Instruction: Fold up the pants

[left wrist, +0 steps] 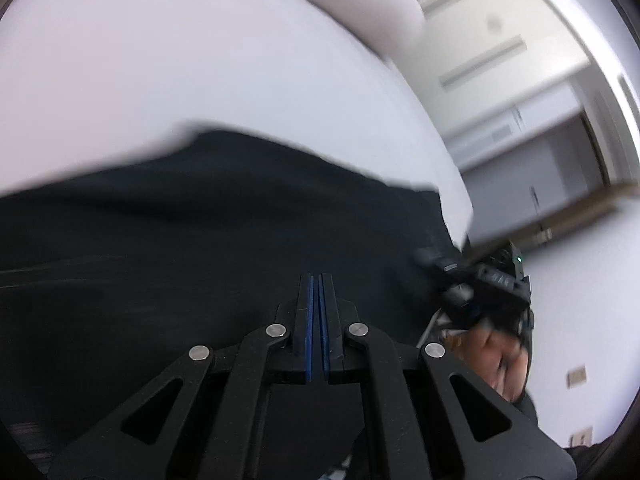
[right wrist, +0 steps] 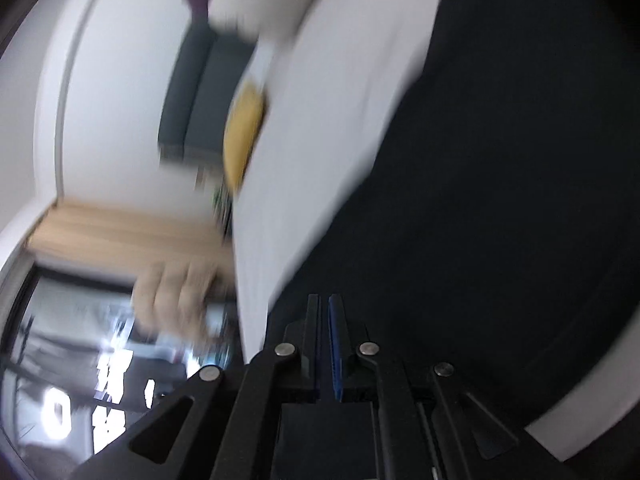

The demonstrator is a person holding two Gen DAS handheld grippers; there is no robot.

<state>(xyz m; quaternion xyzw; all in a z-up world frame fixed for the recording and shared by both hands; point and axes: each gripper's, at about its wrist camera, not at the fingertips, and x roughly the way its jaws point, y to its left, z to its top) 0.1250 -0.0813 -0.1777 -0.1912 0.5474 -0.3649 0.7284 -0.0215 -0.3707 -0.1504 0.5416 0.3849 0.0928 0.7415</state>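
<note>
Black pants (left wrist: 200, 220) lie spread on a white bed surface (left wrist: 200, 60). My left gripper (left wrist: 317, 280) is shut with its blue pads together on the dark cloth. In the right wrist view the pants (right wrist: 500, 180) fill the right side, and my right gripper (right wrist: 325, 300) is shut at the pants' edge; cloth appears pinched between its pads. The right gripper and the hand holding it show in the left wrist view (left wrist: 488, 280) at the pants' right edge. Both views are motion-blurred.
A white pillow (left wrist: 360, 0) lies at the bed's far end. A yellow object (right wrist: 244, 132) sits beside the bed's edge. A wooden floor (right wrist: 120, 228), a dark window (right wrist: 80, 360) and white walls surround the bed.
</note>
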